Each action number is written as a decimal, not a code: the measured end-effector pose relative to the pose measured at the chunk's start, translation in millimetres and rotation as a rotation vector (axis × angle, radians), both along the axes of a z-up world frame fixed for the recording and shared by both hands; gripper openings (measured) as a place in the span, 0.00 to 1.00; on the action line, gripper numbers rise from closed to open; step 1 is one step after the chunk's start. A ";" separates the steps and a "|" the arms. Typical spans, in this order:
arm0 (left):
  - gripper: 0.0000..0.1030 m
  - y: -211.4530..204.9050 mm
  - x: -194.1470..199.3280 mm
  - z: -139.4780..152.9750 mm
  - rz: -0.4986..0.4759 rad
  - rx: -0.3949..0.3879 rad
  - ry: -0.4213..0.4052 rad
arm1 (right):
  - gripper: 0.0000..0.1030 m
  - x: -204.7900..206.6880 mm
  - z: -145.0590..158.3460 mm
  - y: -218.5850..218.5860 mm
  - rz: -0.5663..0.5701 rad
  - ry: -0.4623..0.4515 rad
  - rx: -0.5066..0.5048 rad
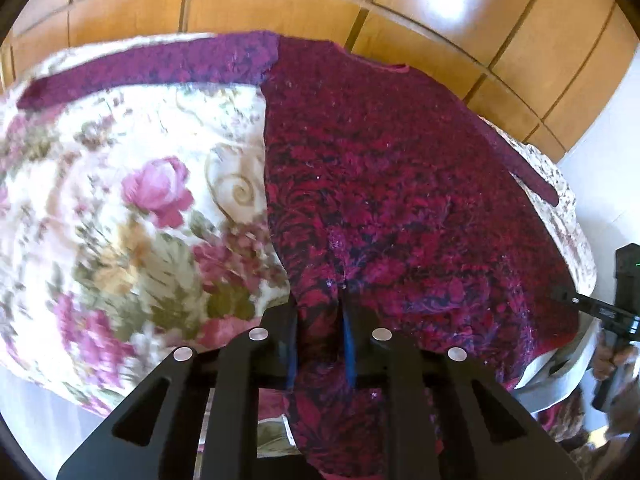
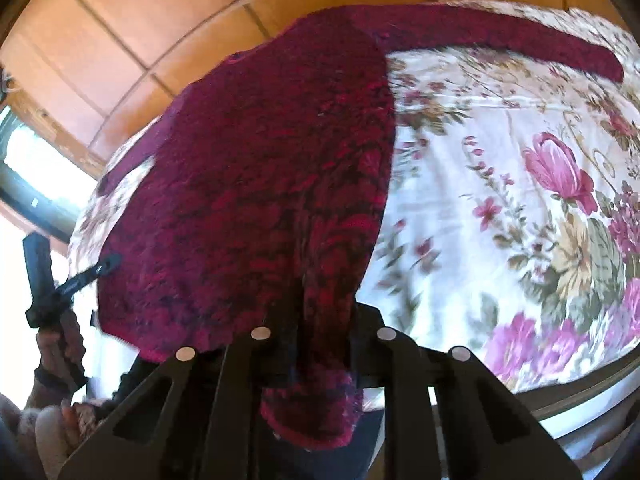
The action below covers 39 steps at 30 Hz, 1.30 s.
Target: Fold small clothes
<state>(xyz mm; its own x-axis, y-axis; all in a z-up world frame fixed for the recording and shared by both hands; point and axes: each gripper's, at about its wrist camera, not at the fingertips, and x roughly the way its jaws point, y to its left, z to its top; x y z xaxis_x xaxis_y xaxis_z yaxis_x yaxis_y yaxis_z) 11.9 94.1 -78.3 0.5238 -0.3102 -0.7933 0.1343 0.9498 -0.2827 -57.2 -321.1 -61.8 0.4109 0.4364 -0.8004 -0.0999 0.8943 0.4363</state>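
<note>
Dark red sweater [image 1: 400, 184] spread on a floral bedspread [image 1: 120, 200], sleeves out, left gripper [image 1: 320, 344] clenched on its hem, right gripper [image 2: 324, 344] pinching the hem's other corner

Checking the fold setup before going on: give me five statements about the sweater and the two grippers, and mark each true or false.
1. The left gripper is shut on the sweater's hem. True.
2. The right gripper hangs open above the cloth. False: it is closed on a bunch of the sweater's hem.
3. The sweater lies on a floral bedspread. True.
4. Both sleeves are folded across the sweater's body. False: each sleeve stretches outward over the bedspread.
5. The sweater is plain white. False: it is mottled dark red and purple.
</note>
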 end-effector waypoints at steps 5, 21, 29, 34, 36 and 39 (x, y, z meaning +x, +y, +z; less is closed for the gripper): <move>0.16 24.7 2.3 5.0 0.024 0.025 0.025 | 0.15 -17.1 -4.4 20.4 0.075 0.022 -0.029; 0.67 -75.8 37.1 37.2 -0.076 -0.031 -0.112 | 0.60 105.1 -25.1 -192.1 -0.728 -0.061 0.250; 0.67 -125.2 67.4 6.0 -0.143 -0.015 0.007 | 0.54 183.4 -52.6 -286.6 -1.014 -0.039 0.298; 0.70 -129.6 76.2 -6.1 -0.137 -0.018 0.046 | 0.34 211.0 -62.3 -318.0 -1.023 -0.019 0.245; 0.71 -129.9 77.7 -6.1 -0.132 -0.026 0.050 | 0.09 212.1 -55.0 -314.7 -1.007 -0.015 0.166; 0.72 -128.4 82.8 -5.6 -0.133 -0.052 0.059 | 0.07 191.7 -42.4 -304.9 -0.992 -0.073 0.059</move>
<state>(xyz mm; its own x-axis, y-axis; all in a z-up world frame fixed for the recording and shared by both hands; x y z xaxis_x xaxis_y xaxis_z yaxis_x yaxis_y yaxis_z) 94.7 -34.3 -83.9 0.4281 -0.4152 -0.8027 0.2392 0.9086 -0.3425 134.5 -626.1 -104.2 0.6585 -0.0932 -0.7468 0.6527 0.5647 0.5051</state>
